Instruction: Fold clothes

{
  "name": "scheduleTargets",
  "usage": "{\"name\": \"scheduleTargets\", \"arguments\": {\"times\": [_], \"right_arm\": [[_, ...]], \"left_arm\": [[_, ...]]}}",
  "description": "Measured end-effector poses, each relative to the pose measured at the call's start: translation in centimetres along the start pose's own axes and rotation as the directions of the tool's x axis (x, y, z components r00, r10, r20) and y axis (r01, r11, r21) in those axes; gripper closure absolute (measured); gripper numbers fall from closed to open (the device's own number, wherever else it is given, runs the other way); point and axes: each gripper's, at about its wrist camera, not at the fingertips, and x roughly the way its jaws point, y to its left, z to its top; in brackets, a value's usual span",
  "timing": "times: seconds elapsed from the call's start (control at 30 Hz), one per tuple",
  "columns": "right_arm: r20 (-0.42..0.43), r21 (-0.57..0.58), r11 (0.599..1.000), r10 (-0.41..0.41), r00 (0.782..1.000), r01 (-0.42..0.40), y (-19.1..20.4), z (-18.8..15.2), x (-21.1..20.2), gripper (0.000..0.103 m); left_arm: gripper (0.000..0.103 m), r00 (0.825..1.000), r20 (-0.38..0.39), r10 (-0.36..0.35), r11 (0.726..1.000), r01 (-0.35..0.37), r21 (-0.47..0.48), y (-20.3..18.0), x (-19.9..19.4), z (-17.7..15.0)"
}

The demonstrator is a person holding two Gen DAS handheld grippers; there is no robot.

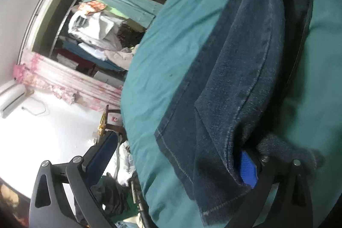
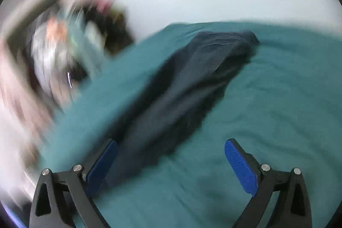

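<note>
Dark blue jeans [image 1: 241, 69] lie stretched out on a teal bedsheet [image 1: 171, 40], the leg hems nearest the camera. My left gripper [image 1: 174, 161] is open wide at those hems. Its right blue pad [image 1: 248, 168] is tucked against a fold of denim that drapes over it, while its left finger [image 1: 100, 155] hangs past the bed edge. The right wrist view is motion-blurred. There the jeans [image 2: 181, 87] run diagonally across the sheet [image 2: 277, 99], and my right gripper [image 2: 172, 164] is open above the near end of the jeans, holding nothing.
Beyond the bed's left edge are a window with pink curtains [image 1: 64, 78], a heap of mixed clothes [image 1: 102, 27] and a white wall unit [image 1: 10, 97]. More clutter [image 1: 115, 193] lies on the floor beside the bed.
</note>
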Motion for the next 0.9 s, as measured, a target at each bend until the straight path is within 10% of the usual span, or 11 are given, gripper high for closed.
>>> {"name": "scheduleTargets", "arguments": {"times": [0.1,0.3,0.57,0.73,0.9], "right_arm": [[-0.01,-0.21,0.971,-0.115,0.993,0.11,4.1,-3.6,-0.7,0.002],[-0.007,-0.237,0.939,-0.259,0.966,0.25,9.8,-5.0,2.7,0.002],[-0.109,-0.212,0.899,-0.412,0.905,0.384,15.9,-3.8,9.4,0.002],[-0.314,-0.207,0.909,-0.413,0.855,0.363,17.8,-1.6,14.3,0.002],[-0.326,-0.133,0.91,-0.414,0.85,0.392,19.4,-0.7,14.0,0.002]], "left_arm": [[0.0,0.998,0.004,-0.055,0.998,0.055,-0.013,0.9,2.1,-0.1],[0.0,0.973,0.11,-0.204,0.979,0.206,-0.004,2.5,5.9,-1.4],[0.0,0.877,0.14,-0.459,0.888,0.454,0.07,5.3,9.8,-1.7],[0.0,0.842,0.068,-0.536,0.844,0.531,0.083,8.1,12.8,-0.4],[0.0,0.734,-0.067,-0.675,0.738,0.672,-0.064,12.6,19.3,1.9]]}}
